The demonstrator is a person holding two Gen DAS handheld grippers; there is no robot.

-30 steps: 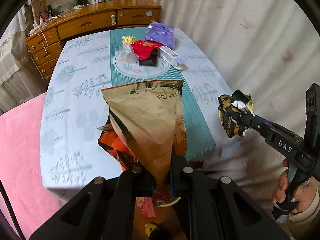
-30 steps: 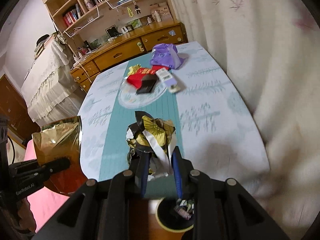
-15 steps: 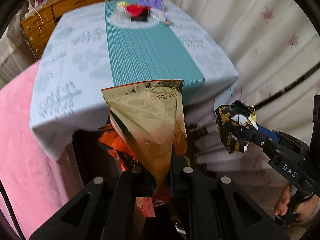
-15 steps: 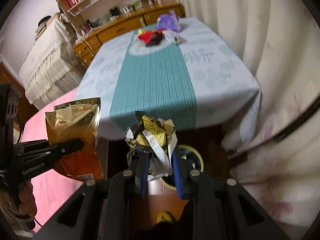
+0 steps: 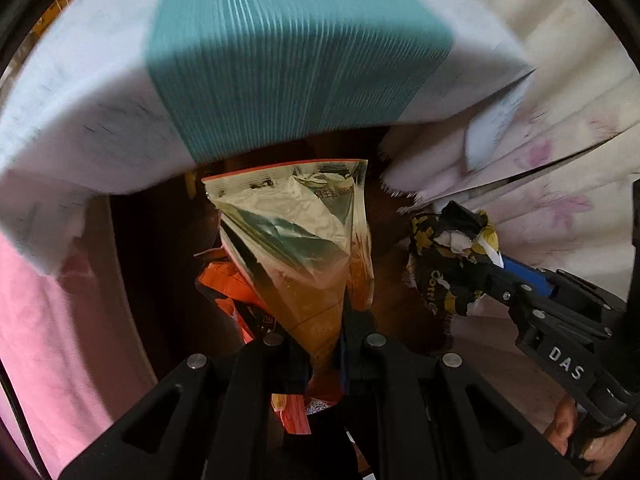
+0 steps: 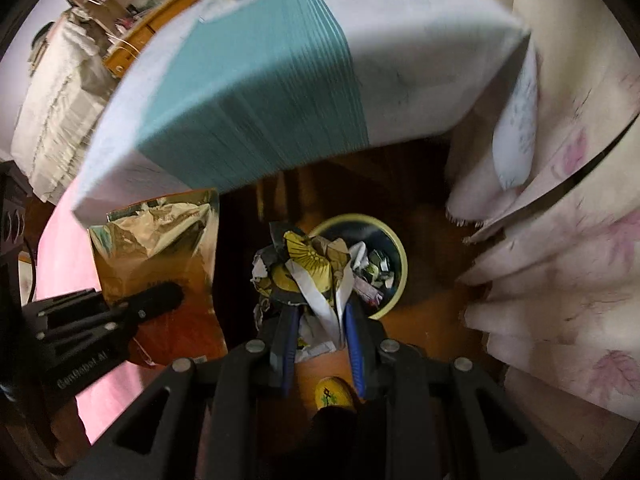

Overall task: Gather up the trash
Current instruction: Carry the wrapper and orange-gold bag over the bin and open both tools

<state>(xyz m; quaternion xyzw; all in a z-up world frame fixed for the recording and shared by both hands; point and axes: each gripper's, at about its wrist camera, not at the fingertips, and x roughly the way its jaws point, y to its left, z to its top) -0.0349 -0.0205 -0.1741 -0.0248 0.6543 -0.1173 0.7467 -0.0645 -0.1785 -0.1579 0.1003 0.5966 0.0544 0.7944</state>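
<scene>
**Both grippers carry trash near the wastebasket**

Here, the yellow-rimmed wastebasket (image 6: 394, 258) stands on the wooden floor below the table (image 6: 420, 60) edge, already holding scraps. The right gripper (image 6: 320, 320) has its jaws pinched on a crumpled black-and-yellow wrapper (image 6: 308, 268), which hangs just over the near left rim of the wastebasket. The left gripper (image 5: 324, 320), jaws pressed tight on a gold snack bag (image 5: 304, 240), holds it left of the wastebasket, beside the pink bedcover (image 6: 72, 248).
</scene>
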